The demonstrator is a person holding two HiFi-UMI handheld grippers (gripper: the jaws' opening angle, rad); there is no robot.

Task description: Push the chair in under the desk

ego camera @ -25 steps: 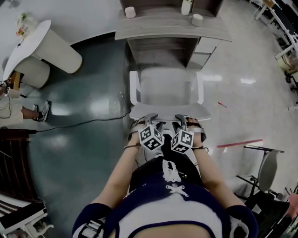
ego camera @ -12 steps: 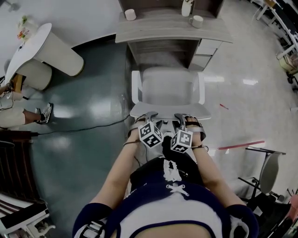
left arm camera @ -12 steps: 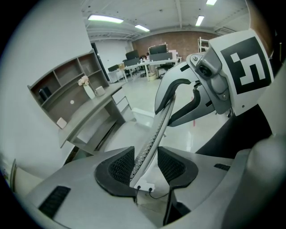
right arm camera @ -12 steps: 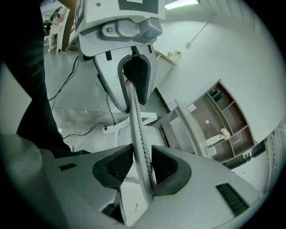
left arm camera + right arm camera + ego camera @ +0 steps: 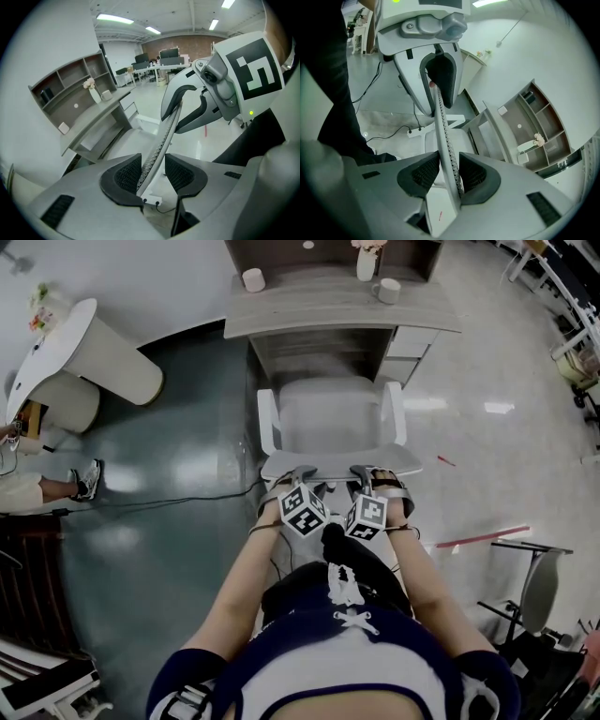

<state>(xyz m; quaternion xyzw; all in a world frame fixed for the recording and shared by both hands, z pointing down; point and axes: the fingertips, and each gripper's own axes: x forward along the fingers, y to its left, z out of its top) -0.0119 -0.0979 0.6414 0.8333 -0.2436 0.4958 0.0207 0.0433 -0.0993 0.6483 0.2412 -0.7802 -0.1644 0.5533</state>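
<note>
Chair (image 5: 333,418) legs hidden from above

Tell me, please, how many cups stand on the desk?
2: one cup near the desk's left end, one mug at the right beside the vase; others may be hidden.

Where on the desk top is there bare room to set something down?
The desk top is bare across its middle and along the whole front edge, between the cup at the back left and the mug at the right. The back right is crowded: the vase and the mug stand close together.
</note>
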